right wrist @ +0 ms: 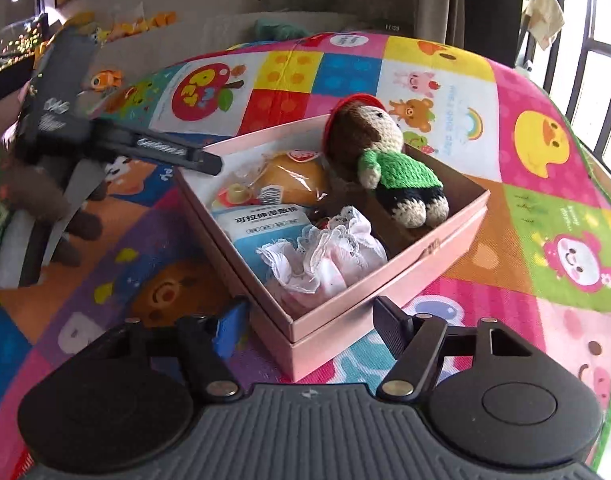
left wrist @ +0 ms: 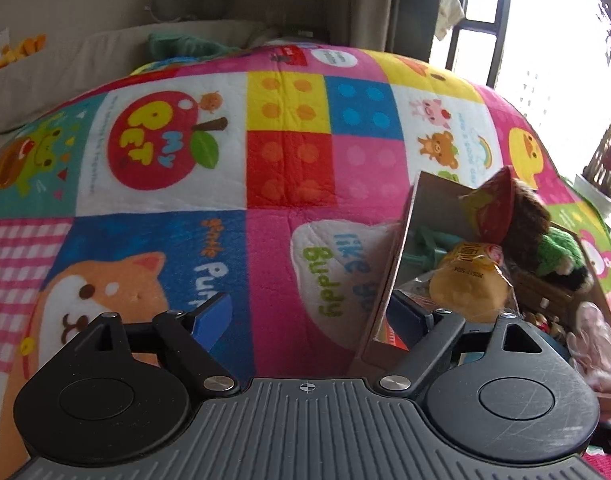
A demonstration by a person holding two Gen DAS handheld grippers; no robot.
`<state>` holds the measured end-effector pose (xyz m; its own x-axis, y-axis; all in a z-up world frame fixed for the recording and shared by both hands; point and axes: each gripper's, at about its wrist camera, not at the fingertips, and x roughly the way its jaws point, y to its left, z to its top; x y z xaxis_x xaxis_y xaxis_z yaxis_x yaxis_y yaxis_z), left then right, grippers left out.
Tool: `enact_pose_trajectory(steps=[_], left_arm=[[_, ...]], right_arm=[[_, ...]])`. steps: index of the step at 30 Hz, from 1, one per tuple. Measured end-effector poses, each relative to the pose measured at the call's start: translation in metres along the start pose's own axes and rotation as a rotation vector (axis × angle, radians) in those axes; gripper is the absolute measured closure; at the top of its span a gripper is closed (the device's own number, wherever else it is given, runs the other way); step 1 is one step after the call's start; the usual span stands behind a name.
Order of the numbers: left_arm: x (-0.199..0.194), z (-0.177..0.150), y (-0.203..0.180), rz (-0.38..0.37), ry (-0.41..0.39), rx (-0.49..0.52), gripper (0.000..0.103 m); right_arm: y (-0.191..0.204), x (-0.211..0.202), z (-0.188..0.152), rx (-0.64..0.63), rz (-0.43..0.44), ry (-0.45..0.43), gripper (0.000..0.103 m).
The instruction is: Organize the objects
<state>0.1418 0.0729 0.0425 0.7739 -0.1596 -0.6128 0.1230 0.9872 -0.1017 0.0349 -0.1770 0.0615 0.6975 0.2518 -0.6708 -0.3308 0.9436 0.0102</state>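
Blanket (right wrist: 517, 80) in bright patchwork squares spreads far ahead of both grippers and carries the pink box (right wrist: 385, 280). That box lies straight ahead of the right gripper (right wrist: 309, 322), its nearest corner sitting between the half-open jaws with nothing pinched. For the left gripper (left wrist: 309, 320) the box stands to its right, a wall rising just by the right finger; those jaws gape wide and hold nothing. Inside, going down in bulk, lie a knitted doll (right wrist: 385, 160) at the far side, a lacy cloth (right wrist: 325, 256) nearest the right gripper, a white packet (right wrist: 261, 224), and wrapped bread (right wrist: 293, 180). Everything seems packed, so any tidying is best done by steadying the box by its walls, not its contents.
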Motion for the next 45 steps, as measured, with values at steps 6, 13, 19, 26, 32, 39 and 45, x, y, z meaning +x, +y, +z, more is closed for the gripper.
enact_pose_trajectory(steps=[6, 13, 19, 26, 32, 39, 45], left_arm=[[-0.005, -0.005, 0.010, -0.001, -0.005, -0.044, 0.005], [-0.009, -0.010, 0.008, 0.005, -0.021, -0.071, 0.008], [-0.064, -0.032, -0.004, 0.017, -0.200, -0.141, 0.010], [-0.108, -0.097, -0.044, -0.054, -0.050, -0.045, 0.010], [-0.102, -0.132, -0.070, 0.069, 0.002, 0.003, 0.010], [-0.077, -0.121, -0.079, 0.154, 0.013, 0.007, 0.004], [-0.072, -0.119, -0.083, 0.174, 0.015, 0.011, 0.002]], right_arm=[[-0.010, 0.019, 0.011, 0.039, -0.097, -0.034, 0.037], [-0.011, 0.025, 0.009, 0.069, -0.125, -0.044, 0.038], [-0.013, 0.001, -0.004, 0.136, -0.141, -0.073, 0.012], [-0.002, -0.029, -0.051, 0.183, -0.148, -0.015, 0.000], [0.006, -0.022, -0.077, 0.175, -0.200, 0.030, 0.000], [-0.004, -0.004, -0.069, 0.182, -0.210, -0.037, 0.000], [-0.005, 0.001, -0.066, 0.184, -0.227, -0.043, 0.000]])
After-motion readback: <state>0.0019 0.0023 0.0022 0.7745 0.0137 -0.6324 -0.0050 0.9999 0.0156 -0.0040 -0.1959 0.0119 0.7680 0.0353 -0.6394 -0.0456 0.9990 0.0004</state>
